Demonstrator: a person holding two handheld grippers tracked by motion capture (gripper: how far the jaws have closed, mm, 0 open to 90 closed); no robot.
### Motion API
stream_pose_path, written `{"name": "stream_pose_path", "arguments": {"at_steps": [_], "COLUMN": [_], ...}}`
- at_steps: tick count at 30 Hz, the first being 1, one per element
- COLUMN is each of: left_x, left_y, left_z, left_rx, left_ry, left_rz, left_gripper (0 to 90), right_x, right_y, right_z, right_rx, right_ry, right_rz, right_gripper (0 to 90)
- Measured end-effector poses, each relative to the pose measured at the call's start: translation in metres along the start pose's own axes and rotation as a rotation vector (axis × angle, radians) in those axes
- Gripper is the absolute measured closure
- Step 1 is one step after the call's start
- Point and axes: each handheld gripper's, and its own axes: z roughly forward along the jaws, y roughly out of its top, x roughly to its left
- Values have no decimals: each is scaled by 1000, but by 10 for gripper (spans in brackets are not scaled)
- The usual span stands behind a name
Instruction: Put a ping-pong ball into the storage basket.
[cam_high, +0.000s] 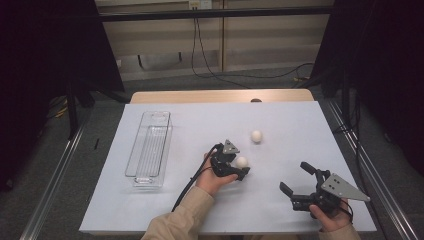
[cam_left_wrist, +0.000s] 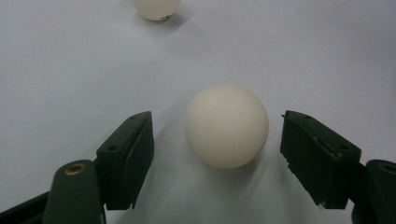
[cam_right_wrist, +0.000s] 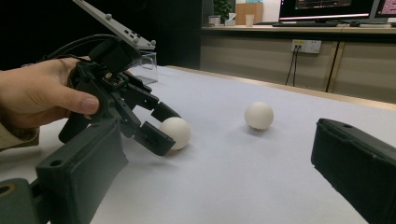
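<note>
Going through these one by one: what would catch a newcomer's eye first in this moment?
The left tool at mid-table, its jaws to either side of a white ball with a gap on both sides, not yet touching it. A second white ball lies a little farther back on the white table. A clear plastic tray sits at the left, and the right tool rests open near the front right.

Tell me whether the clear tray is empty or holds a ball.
Empty: the clear tray shows nothing inside, and both balls lie on the table outside it.
</note>
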Motion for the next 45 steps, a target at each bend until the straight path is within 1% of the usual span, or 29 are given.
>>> {"name": "stream_pose_path", "arguments": {"at_steps": [3, 10, 12, 18, 25, 33, 37, 45], "left_x": [0, -1, -1, -1, 0, -2, -1, -1], "left_y": [1, 3, 4, 3, 4, 4, 4, 5], "left_z": [0, 2, 3, 6, 6, 6, 5, 3], "left_rx": [-7, -1, 3, 17, 17, 13, 14, 10], "left_ry": [0, -7, 1, 4, 10, 3, -5, -12], "left_rz": [0, 4, 5, 9, 15, 17, 9, 4], "left_gripper": [279, 314, 328, 362, 396, 476, 504, 508], "right_x": [0, 0, 0, 0, 0, 0, 0, 0], "right_y": [0, 0, 0, 0, 0, 0, 0, 0], "right_z": [0, 0, 0, 0, 0, 0, 0, 0], "right_rx": [1, 0, 0, -1, 0, 0, 0, 0], "right_ry": [2, 1, 2, 3, 3, 3, 4, 3], "right_rz": [-2, -1, 0, 1, 0, 1, 0, -1], "right_gripper": [18, 18, 18, 18, 18, 19, 19, 19]}}
